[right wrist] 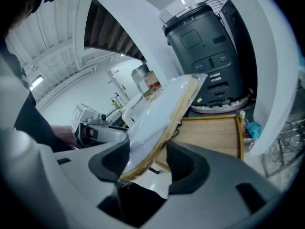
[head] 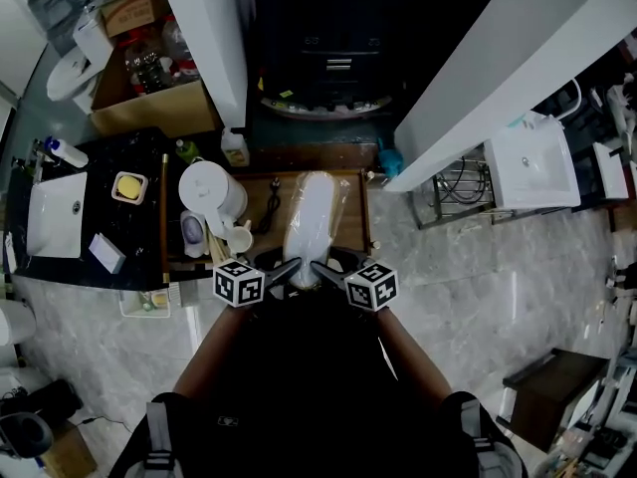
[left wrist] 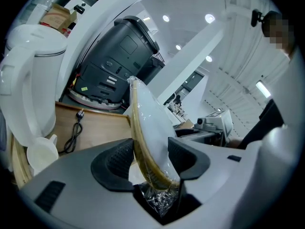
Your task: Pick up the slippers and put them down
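White kettle (head: 211,192) sits at the left of the wooden tabletop (head: 350,229), with a black cable (head: 269,213) beside it, so the free wood is centre-right. Left gripper (head: 289,267) comes in from the left at the near end of the slippers (head: 311,217). In the left gripper view its jaws are pinched on the plastic-wrapped pair (left wrist: 147,123), tan sole edge between the pads and crinkled wrap bunched at the throat. The gripper (left wrist: 150,159) holds the heel end only, probably because that end is nearest the person. The pair is white, bagged in clear film, and runs away from the person over the middle of the wood. It is turned on edge and angled up; I can't tell whether the far tip touches the surface. Right gripper (head: 320,267) mirrors this from the right. In its own view the jaws (right wrist: 147,163) are clamped on the same pair (right wrist: 162,118), sole edge against one pad. The two-sided grip likely keeps the long, floppy bundle from twisting. Judgement: the pair is picked up, and setting it down on bare wood is what's left.
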Demonstrator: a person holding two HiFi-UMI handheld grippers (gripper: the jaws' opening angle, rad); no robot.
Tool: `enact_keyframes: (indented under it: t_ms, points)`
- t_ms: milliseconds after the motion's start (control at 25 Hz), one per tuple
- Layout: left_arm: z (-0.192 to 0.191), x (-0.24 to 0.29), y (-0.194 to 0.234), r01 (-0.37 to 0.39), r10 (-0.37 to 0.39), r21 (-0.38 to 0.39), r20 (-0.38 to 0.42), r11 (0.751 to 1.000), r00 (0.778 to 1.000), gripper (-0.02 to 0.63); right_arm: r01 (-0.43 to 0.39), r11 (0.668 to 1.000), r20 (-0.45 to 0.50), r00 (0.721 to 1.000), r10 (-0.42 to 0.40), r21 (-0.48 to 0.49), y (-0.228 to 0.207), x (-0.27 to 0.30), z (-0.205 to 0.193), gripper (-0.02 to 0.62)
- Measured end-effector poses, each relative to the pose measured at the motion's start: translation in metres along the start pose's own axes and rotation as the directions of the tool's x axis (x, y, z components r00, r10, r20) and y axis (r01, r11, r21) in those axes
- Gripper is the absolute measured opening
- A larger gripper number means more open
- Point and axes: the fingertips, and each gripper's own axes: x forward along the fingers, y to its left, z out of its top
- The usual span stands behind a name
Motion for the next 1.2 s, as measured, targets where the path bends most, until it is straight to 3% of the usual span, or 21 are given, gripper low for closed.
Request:
enact_keyframes:
  t_ms: [760,1200]
  points:
    - [0.0082,-0.0011,-0.0005,0.04,-0.04,0.03,-0.003,0.999,0.999,0.225,0.016,1.0,0.013,1.0,-0.016,-0.013,-0.0018,0.0031,0.0024,0.245]
    - [0.0025,0.0012,-0.0006,0.026,-0.026,0.001,-0.03,1.0,0.999,0.225,0.01,1.0,-0.007,1.0,-0.01,-0.009,-0.0021,0.0011,-0.0004,0.244]
